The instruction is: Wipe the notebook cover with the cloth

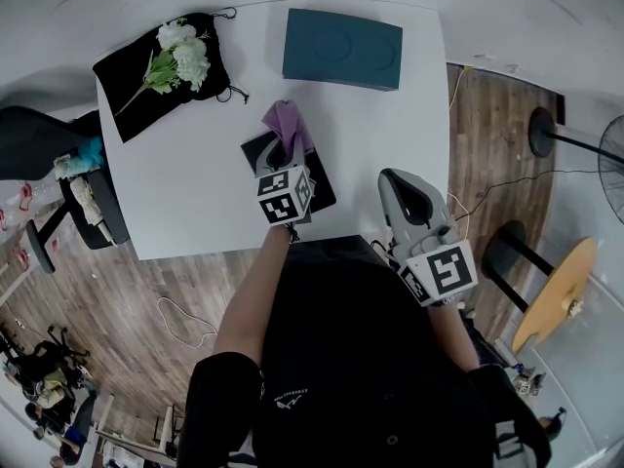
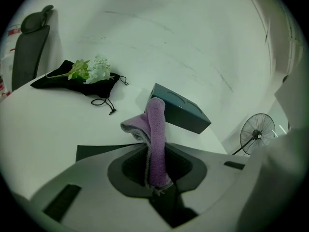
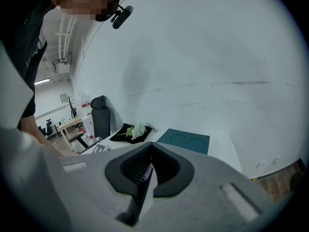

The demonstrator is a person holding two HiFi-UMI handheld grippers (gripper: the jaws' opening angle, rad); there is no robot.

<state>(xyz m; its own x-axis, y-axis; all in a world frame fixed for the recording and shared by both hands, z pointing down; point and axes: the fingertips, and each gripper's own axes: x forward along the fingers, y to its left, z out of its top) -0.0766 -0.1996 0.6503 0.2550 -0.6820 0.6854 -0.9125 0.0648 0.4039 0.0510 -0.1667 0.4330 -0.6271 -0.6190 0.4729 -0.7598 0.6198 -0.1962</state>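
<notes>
1. The left tool (image 2: 155, 172) pinches the purple cloth (image 2: 155, 129). Both jaws close on its lower part, and the rest stands up out of them and folds over to the left.
2. In the head view this tool is over the notebook (image 1: 324, 191), which has a dark cover and lies flat on the white tabletop (image 1: 185, 198), close to the near edge. The cloth sticks out past the jaws, over the notebook's far edge. Whether it touches the cover cannot be told.
3. The right tool (image 3: 146, 174) has its jaws pressed together with nothing between them. It is at the tabletop's near right corner, to the right of the notebook and not touching it.
4. Beyond the notebook, a teal box (image 1: 341, 49) lies flat by the tabletop's far edge. Two round shapes are pressed into its top.
5. At the far left corner lies a black drawstring bag (image 1: 127, 66), with a sprig of white flowers (image 1: 185, 49) lying on it.
6. Off the tabletop, a dark chair (image 1: 39, 139) stands to the left. To the right, a fan (image 2: 258, 134) stands on the wooden floor (image 1: 487, 135).
</notes>
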